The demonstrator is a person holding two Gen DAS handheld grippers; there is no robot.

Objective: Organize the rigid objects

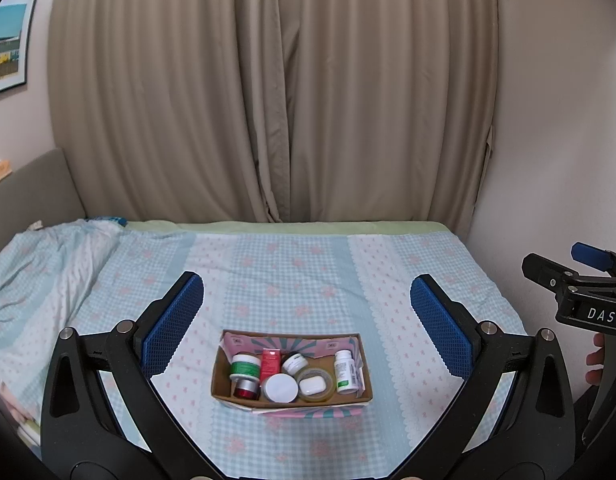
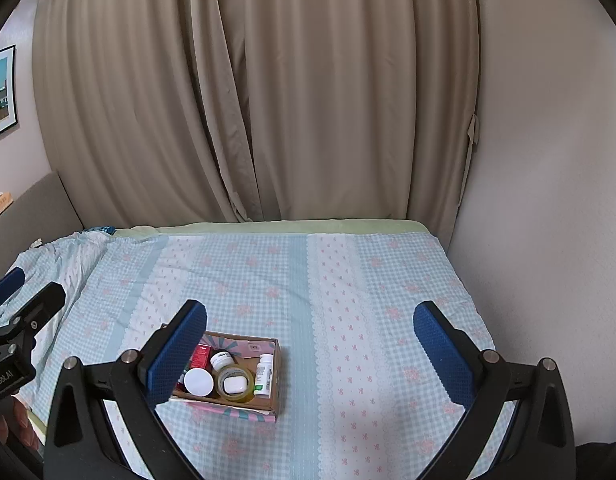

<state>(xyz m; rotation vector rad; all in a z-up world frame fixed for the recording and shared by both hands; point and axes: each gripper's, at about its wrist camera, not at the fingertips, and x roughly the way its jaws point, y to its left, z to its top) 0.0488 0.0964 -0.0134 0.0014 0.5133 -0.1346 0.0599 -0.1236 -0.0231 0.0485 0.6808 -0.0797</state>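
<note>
Both claws gape; box (image 1: pixel 223 378) holds jars.

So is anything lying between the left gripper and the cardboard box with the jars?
Nothing visible does. The left gripper is open and held above the bedspread, with the cardboard box straight ahead between its fingers. Only bare bedspread surrounds the box. The right gripper, also open, is off to the side.

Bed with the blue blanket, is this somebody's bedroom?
Probably a bedroom: a bed under a checked blue cover, long beige curtains behind it, and a framed picture on the wall.
</note>
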